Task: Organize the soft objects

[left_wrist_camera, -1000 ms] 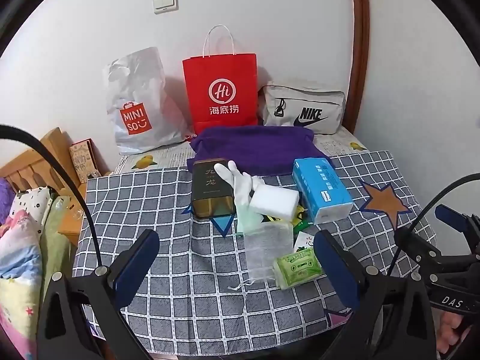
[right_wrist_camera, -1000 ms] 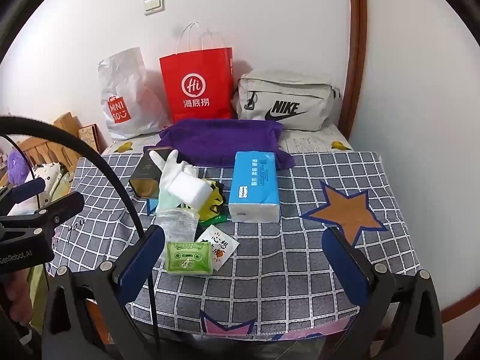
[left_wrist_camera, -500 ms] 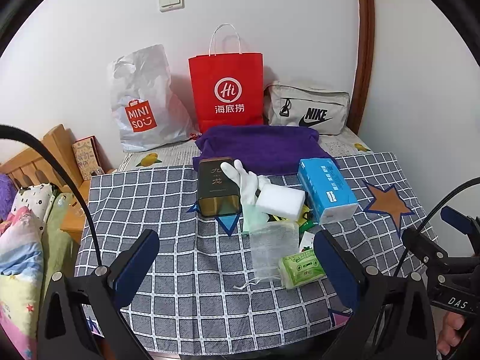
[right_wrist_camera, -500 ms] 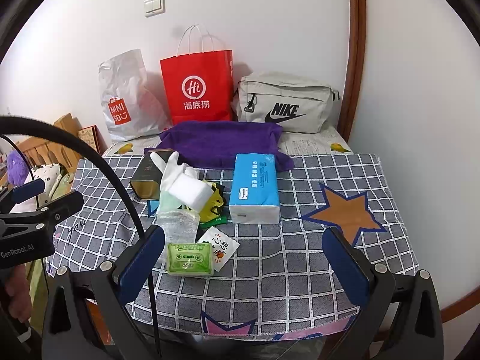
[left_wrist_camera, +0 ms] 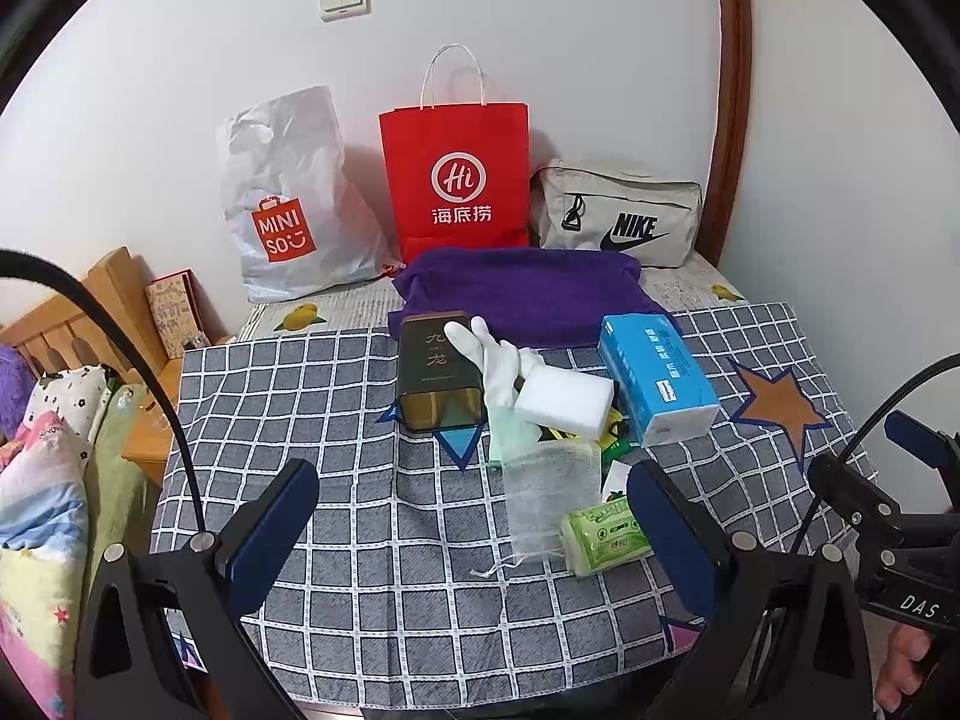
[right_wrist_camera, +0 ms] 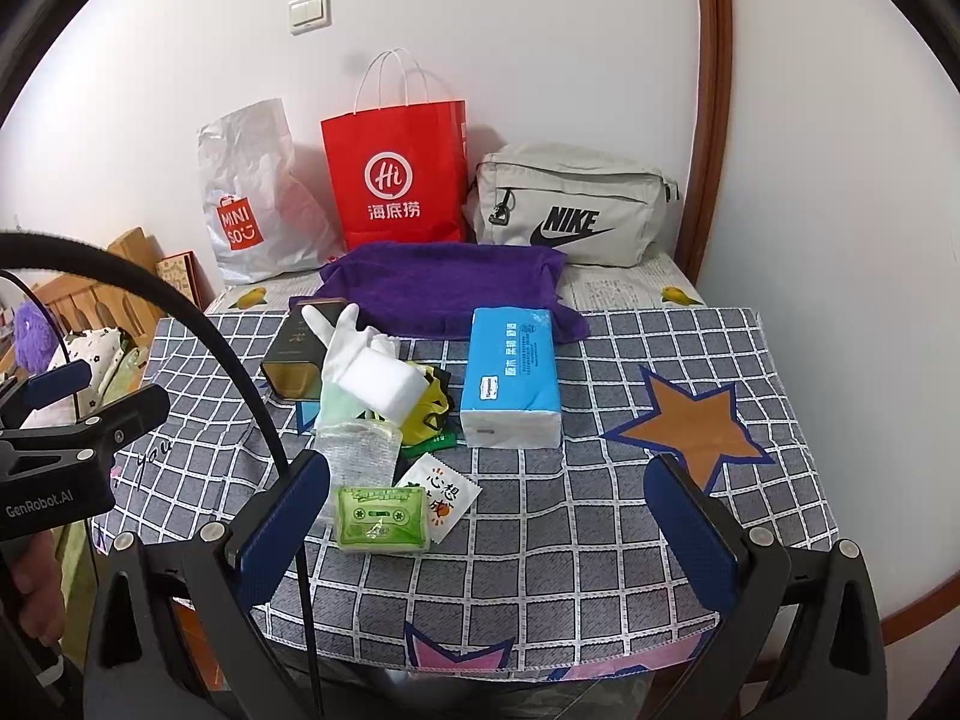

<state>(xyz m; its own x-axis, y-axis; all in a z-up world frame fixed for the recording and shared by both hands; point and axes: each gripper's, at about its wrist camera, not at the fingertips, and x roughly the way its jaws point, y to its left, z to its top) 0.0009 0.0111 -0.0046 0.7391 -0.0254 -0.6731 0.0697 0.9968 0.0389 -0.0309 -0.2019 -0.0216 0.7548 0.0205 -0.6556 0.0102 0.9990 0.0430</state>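
On the checked cloth lies a pile: a white glove [left_wrist_camera: 489, 354] [right_wrist_camera: 342, 339], a white sponge block [left_wrist_camera: 564, 399] [right_wrist_camera: 381, 384], a mesh pouch [left_wrist_camera: 549, 489] [right_wrist_camera: 360, 450], a green tissue pack [left_wrist_camera: 603, 534] [right_wrist_camera: 381, 519], a blue tissue pack [left_wrist_camera: 657, 384] [right_wrist_camera: 510, 375] and a dark tin [left_wrist_camera: 438, 372] [right_wrist_camera: 297, 354]. A purple towel [left_wrist_camera: 528, 294] [right_wrist_camera: 444, 285] lies behind them. My left gripper [left_wrist_camera: 474, 531] hangs open above the near edge, short of the pile. My right gripper [right_wrist_camera: 489, 522] is open too, nothing between its fingers.
Against the back wall stand a white plastic bag [left_wrist_camera: 288, 210], a red paper bag [left_wrist_camera: 459, 180] and a grey pouch [left_wrist_camera: 618, 216]. A small sachet [right_wrist_camera: 441, 495] and a yellow wrapper [right_wrist_camera: 429, 411] lie in the pile. A bed with bedding [left_wrist_camera: 42, 480] is at the left.
Both views have drifted slightly; the left gripper has backed off and risen a little. Nothing on the table has moved and both grippers stay open.
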